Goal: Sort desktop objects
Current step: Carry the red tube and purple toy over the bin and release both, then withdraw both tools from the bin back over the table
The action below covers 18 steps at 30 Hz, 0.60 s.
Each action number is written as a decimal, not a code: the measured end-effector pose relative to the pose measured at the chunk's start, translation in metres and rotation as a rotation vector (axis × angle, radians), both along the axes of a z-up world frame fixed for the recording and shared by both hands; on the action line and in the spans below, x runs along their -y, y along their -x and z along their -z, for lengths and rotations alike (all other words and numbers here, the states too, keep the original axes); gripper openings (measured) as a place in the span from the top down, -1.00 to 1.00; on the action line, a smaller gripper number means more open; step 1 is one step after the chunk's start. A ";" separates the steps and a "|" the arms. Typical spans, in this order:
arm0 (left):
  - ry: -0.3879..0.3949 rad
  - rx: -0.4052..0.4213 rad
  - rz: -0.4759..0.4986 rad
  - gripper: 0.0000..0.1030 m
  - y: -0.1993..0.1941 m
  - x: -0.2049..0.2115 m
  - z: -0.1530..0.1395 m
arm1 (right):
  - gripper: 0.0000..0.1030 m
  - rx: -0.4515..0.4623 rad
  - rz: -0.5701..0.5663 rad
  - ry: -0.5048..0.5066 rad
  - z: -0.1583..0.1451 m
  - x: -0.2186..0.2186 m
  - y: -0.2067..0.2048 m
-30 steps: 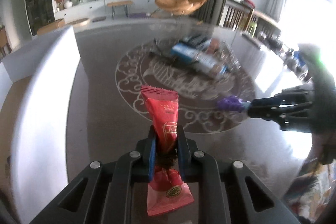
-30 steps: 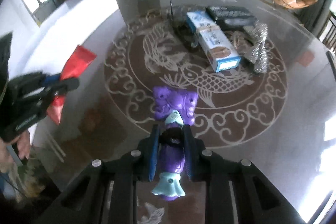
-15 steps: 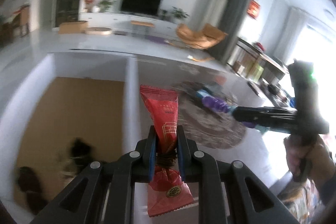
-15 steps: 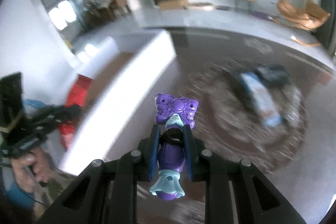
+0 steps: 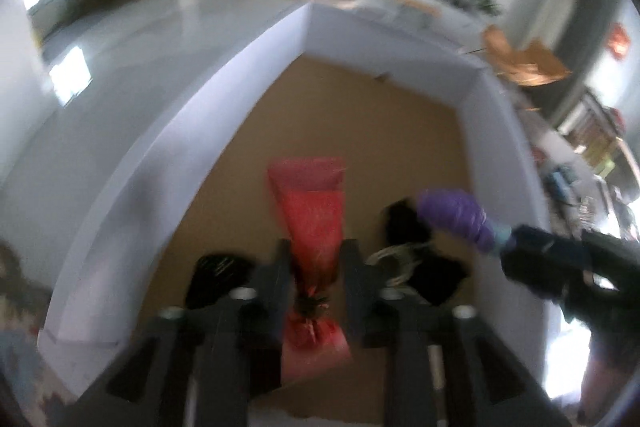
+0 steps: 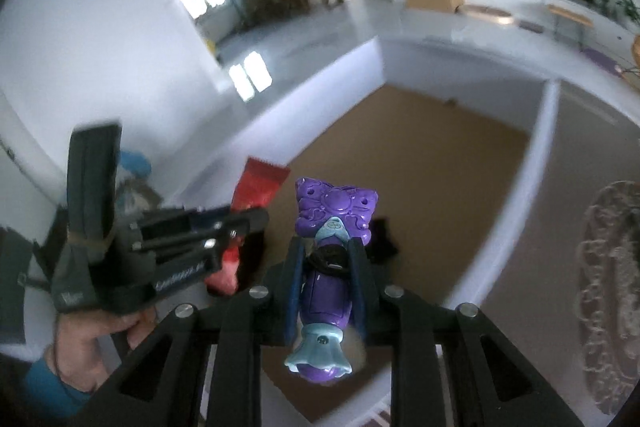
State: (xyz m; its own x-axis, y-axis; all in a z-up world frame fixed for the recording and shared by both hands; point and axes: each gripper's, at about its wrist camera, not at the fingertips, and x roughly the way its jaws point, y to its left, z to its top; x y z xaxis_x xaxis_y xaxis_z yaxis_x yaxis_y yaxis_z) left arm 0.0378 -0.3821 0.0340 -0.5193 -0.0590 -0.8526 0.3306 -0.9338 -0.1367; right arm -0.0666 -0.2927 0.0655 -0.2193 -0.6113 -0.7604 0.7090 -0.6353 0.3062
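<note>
In the left wrist view a red snack packet (image 5: pixel 310 203) stands upright between the fingers of my left gripper (image 5: pixel 314 247). Its jaws are opening and the pads look just clear of the packet. It hangs over the brown floor of a white-walled box (image 5: pixel 160 155). My right gripper (image 6: pixel 330 247) is shut on a purple butterfly-topped toy (image 6: pixel 336 205), also above that box (image 6: pixel 536 163). The right wrist view has the left gripper (image 6: pixel 256 219) to the left, with the red packet (image 6: pixel 260 183) in it. From the left wrist, the toy (image 5: pixel 456 215) and right gripper (image 5: pixel 508 239) enter from the right.
Dark objects (image 5: pixel 218 277) (image 5: pixel 404 223) and a metal ring (image 5: pixel 390 259) lie on the box floor. A person's hand (image 6: pixel 96 339) grips the left tool. The patterned round rug (image 6: pixel 612 267) shows under the glass tabletop, right of the box.
Both grippers swung left from over the glass tabletop to above the box, each carrying its object. The left jaws have begun to part around the red packet.
</note>
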 end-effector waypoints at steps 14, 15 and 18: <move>0.039 -0.164 -0.074 -0.73 -0.027 -0.031 -0.024 | -1.00 -0.353 0.217 0.077 -0.039 -0.121 -0.007; 0.049 -0.191 -0.048 -0.73 -0.025 -0.043 -0.031 | -1.00 -0.389 0.264 0.066 -0.036 -0.144 -0.007; 0.073 -0.277 0.065 -0.73 -0.026 -0.090 -0.054 | -1.00 -0.439 0.412 -0.048 -0.002 -0.216 -0.003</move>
